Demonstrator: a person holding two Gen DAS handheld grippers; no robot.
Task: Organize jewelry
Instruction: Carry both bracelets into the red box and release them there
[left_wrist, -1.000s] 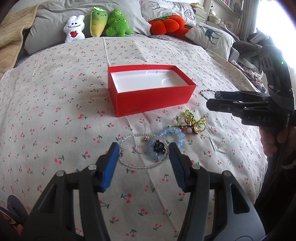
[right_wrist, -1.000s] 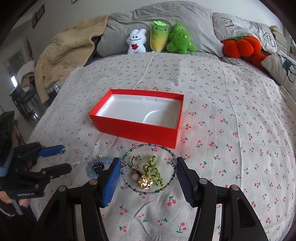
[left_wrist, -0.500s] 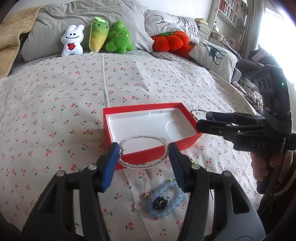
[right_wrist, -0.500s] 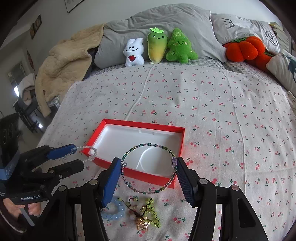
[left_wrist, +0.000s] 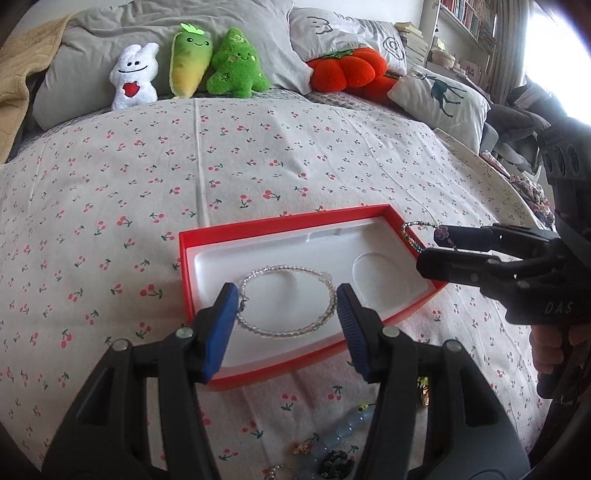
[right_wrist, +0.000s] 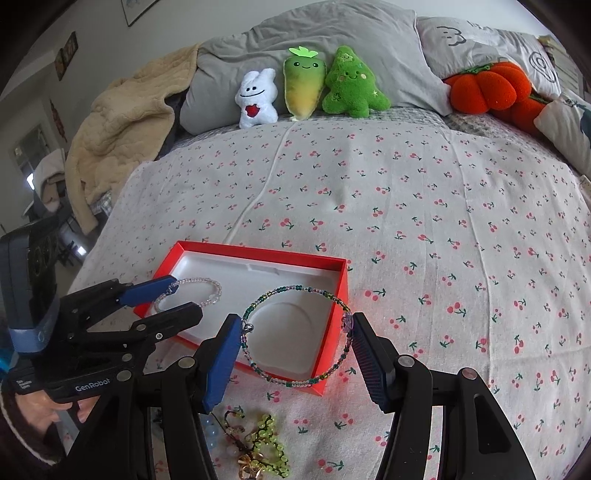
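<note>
A bed spread with a cherry-print sheet (right_wrist: 424, 206) is serving as the sorting ground, with a shallow red cardboard box lined in white (left_wrist: 192, 258) lying open at its near end. The left gripper (left_wrist: 284, 317) is clamping a clear glass-bead bracelet (left_wrist: 291, 334) across its width and hovering it above the box's left half. The right gripper (right_wrist: 295, 336) is gripping a green-and-pink seed-bead bracelet (right_wrist: 291, 382) the same way, over the round recess at the box's right end. Neither hoop is resting in the box, whose tray appears bare. On the sheet nearer the person, a pale blue bead bracelet (left_wrist: 343, 430) and a yellow-green and gold charm cluster (right_wrist: 258, 450) are waiting, so most of the tidying seems to lie ahead.
</note>
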